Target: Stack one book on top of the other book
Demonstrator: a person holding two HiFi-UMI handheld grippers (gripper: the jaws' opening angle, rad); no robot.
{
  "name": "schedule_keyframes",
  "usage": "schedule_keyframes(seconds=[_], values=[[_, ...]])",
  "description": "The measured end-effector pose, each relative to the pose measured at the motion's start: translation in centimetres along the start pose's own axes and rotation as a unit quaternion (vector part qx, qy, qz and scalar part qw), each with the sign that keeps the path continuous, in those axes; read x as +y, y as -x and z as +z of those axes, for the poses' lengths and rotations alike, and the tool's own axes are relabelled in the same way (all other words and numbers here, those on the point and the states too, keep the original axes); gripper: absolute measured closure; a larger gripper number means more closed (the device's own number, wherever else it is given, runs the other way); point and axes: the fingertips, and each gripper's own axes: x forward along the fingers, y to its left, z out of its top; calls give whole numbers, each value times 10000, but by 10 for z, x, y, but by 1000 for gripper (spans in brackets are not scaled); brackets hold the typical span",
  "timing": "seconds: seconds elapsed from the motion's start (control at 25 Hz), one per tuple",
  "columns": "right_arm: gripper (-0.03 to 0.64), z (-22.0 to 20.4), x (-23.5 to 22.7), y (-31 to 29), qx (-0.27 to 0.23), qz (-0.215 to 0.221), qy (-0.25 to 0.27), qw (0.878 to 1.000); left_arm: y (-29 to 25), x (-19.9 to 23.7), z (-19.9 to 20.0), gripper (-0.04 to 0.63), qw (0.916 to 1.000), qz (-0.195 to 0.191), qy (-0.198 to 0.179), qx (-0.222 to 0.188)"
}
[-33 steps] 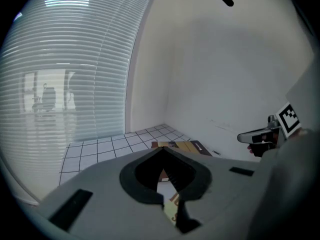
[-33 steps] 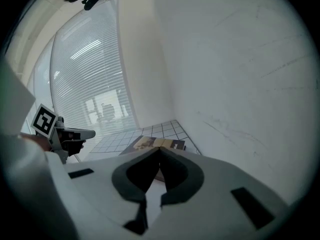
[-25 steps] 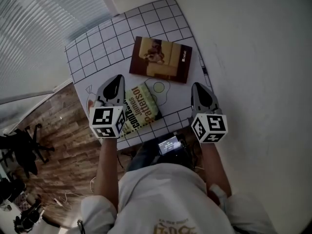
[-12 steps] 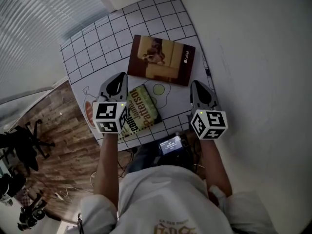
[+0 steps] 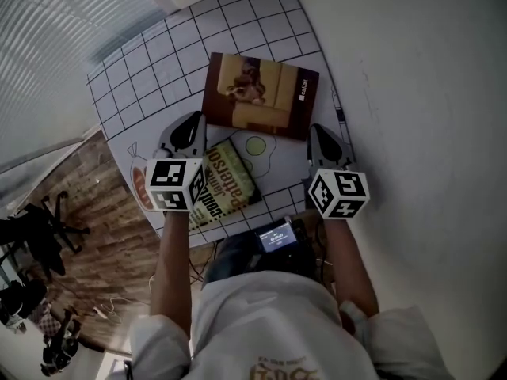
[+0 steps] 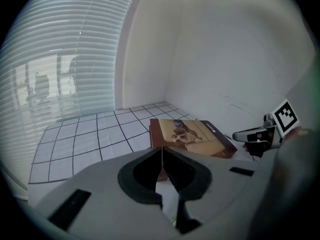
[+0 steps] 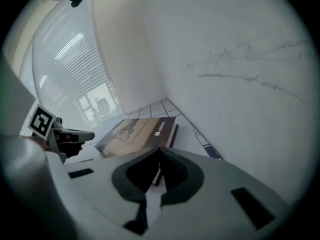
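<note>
A brown book with a dog on its cover (image 5: 261,93) lies flat on the white gridded mat (image 5: 150,62). A smaller yellow-green book (image 5: 230,182) lies nearer me, just in front of it. My left gripper (image 5: 188,125) hovers over the smaller book's left edge, shut and holding nothing. My right gripper (image 5: 318,133) is off the brown book's near right corner, also shut and holding nothing. In the left gripper view the brown book (image 6: 192,136) lies ahead past the shut left gripper (image 6: 161,148). The right gripper view shows the brown book (image 7: 140,133) beyond the shut right gripper (image 7: 160,149).
A white wall (image 5: 412,70) borders the mat on the right. Window blinds (image 6: 60,59) stand at the left and far side. The table's left edge drops to a wooden floor (image 5: 103,236). A small screen device (image 5: 276,236) sits at my waist.
Both grippers have sunk toward the table and edged forward, closer to the books. The books have not moved.
</note>
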Motion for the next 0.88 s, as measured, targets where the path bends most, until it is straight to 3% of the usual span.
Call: schedule_keyframes(seconds=[0.16,0.24,0.32,0.4,0.52,0.72,0.88], values=[[583,-4,0,-8,87,173,-222,9996,-8,1,1,583,9997,-124,206,-33],[478,-8,2,-12,147,348,-400,9985,-11,-1,0,511,9991,-260,347,-30],[432,-10,4,-14,168,451,-479,9977,-14,-3,-1,424,9981,-407,455,-9],[408,-12,5,-17,186,503,-515,9972,-16,-3,-4,387,9981,-461,414,65],[380,-14,7,-20,208,580,-661,9959,-21,-3,-11,370,9977,-522,358,251],[354,-16,8,-23,214,688,-754,9945,-27,-3,-19,360,9944,-673,675,449],[353,-18,13,-26,324,684,-529,9957,-31,-6,-21,357,9932,-730,788,459]])
